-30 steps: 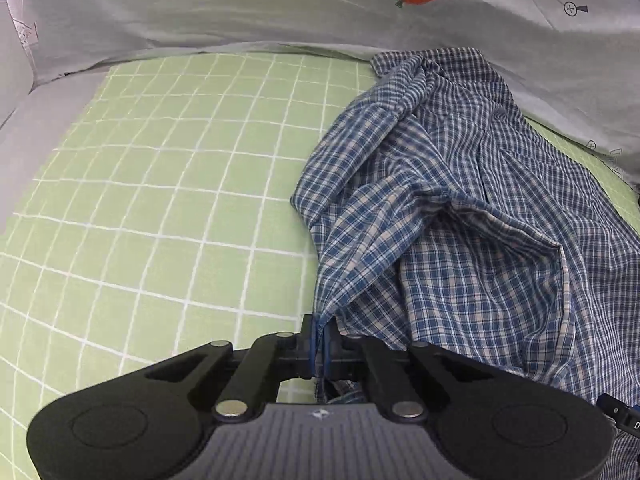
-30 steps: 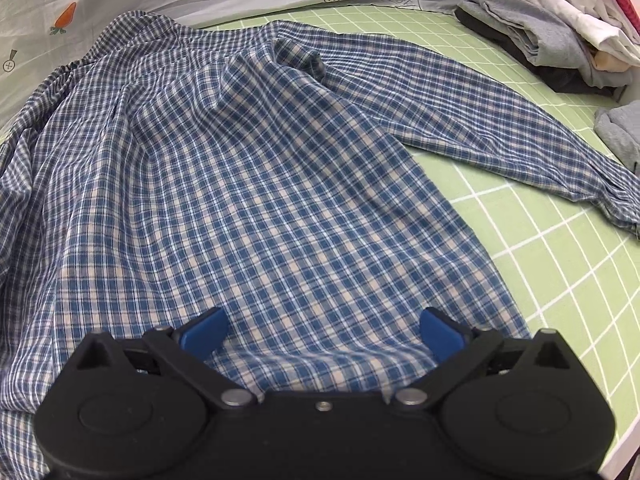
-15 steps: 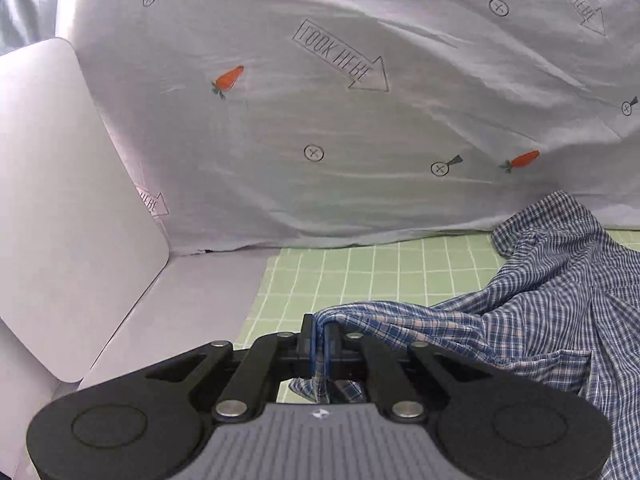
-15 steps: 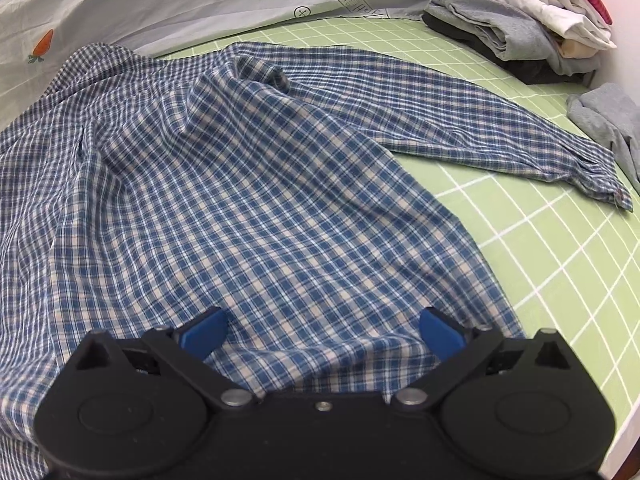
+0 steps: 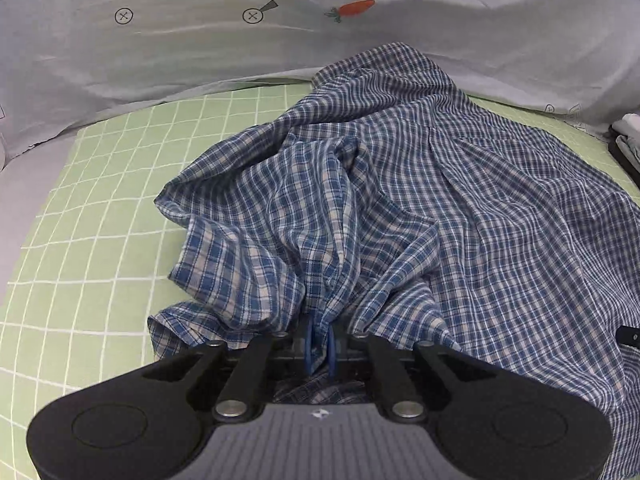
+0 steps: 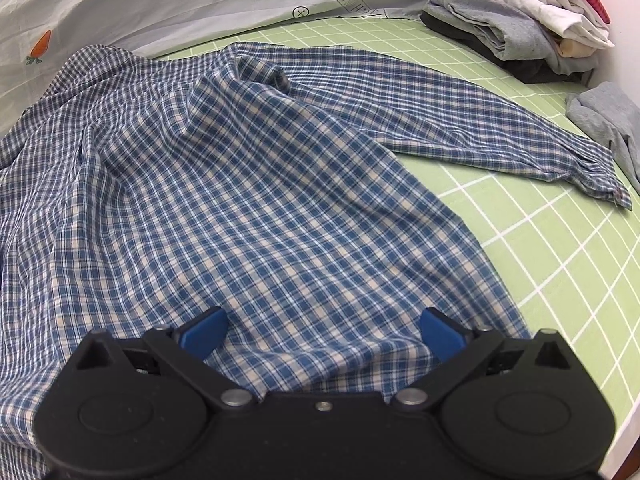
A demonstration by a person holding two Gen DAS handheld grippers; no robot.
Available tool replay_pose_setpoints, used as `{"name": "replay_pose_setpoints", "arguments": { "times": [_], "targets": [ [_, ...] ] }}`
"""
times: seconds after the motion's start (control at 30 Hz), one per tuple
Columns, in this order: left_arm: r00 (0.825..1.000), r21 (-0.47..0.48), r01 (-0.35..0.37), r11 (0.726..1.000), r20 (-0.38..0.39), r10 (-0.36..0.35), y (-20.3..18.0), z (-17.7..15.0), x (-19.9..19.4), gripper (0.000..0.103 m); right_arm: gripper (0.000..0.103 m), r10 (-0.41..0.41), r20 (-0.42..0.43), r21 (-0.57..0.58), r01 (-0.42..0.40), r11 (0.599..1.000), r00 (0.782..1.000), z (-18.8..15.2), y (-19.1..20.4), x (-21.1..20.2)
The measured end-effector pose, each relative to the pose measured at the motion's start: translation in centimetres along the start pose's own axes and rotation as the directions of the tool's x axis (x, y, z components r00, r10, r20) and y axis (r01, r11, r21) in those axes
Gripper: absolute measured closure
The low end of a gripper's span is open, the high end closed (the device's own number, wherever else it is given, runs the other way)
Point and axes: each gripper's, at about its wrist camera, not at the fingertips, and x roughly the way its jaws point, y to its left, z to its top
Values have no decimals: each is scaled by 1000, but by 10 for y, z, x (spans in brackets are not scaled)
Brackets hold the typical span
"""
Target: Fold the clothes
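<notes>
A blue and white checked shirt (image 5: pixel 460 208) lies rumpled on the green grid mat (image 5: pixel 100 208). My left gripper (image 5: pixel 319 346) is shut on a bunched edge of the shirt, with folds heaped just ahead of it. In the right wrist view the shirt (image 6: pixel 240 208) spreads across the mat (image 6: pixel 560 240), one sleeve (image 6: pixel 480 120) stretched out to the right. My right gripper (image 6: pixel 322 330) is open and hovers over the shirt's near hem, its blue pads (image 6: pixel 204 330) wide apart and holding nothing.
A pile of folded clothes (image 6: pixel 520 20) stands at the back right, and a grey garment (image 6: pixel 608 120) lies at the right edge. A grey printed sheet (image 5: pixel 240 32) hangs behind the mat. A bare grey surface (image 5: pixel 20 184) borders the mat at left.
My left gripper, still shut on the shirt, lifted it so the view swung up to the backdrop, then came down over the shirt, heaping fabric. My right gripper stayed open over the hem.
</notes>
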Motion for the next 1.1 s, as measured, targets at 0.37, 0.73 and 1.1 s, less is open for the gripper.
{"name": "replay_pose_setpoints", "arguments": {
  "times": [0.37,0.73,1.1],
  "targets": [
    [984,-133,-33,991,166,55,38,-1,-88,27,0,26,13,-37,-25,999,1000,3,1,4],
    [996,-276,-87,957,-16,86,47,-20,-19,28,0,32,24,-50,-31,998,999,4,4,7],
    [937,-133,-346,929,4,350,63,1,0,103,0,10,25,-17,-9,1000,1000,2,8,6]
  ]
}}
